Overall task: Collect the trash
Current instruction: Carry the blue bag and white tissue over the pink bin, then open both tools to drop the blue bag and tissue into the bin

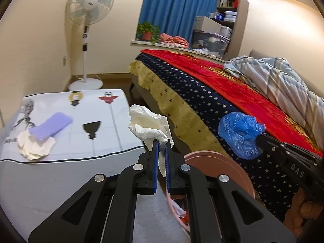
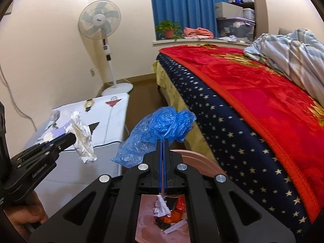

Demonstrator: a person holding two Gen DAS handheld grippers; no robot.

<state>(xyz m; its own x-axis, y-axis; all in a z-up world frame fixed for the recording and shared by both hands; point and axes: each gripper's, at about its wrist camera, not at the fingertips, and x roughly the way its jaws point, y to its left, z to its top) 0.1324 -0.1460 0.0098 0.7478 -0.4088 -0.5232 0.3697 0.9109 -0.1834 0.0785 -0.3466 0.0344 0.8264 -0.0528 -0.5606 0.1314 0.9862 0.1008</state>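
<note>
My left gripper [image 1: 161,144] is shut on a crumpled white plastic bag [image 1: 148,124], held in the air between the small table and the bed; the same bag [image 2: 82,136] shows at the left of the right wrist view. My right gripper [image 2: 162,141] is shut on a crumpled blue plastic bag [image 2: 160,130], which in the left wrist view [image 1: 240,133] hangs in front of the bed's side. Below both grippers stands a pink bin [image 2: 198,160] [image 1: 218,166] with paper scraps and red wrappers inside. A purple cloth [image 1: 50,125] and white crumpled paper [image 1: 35,146] lie on the table.
The small table [image 1: 81,162] with a white printed cover stands at left. A bed [image 1: 222,93] with red and starred navy blankets and a plaid quilt [image 1: 283,79] fills the right. A standing fan [image 1: 87,40] is by the far wall, beside a blue-curtained window with a potted plant.
</note>
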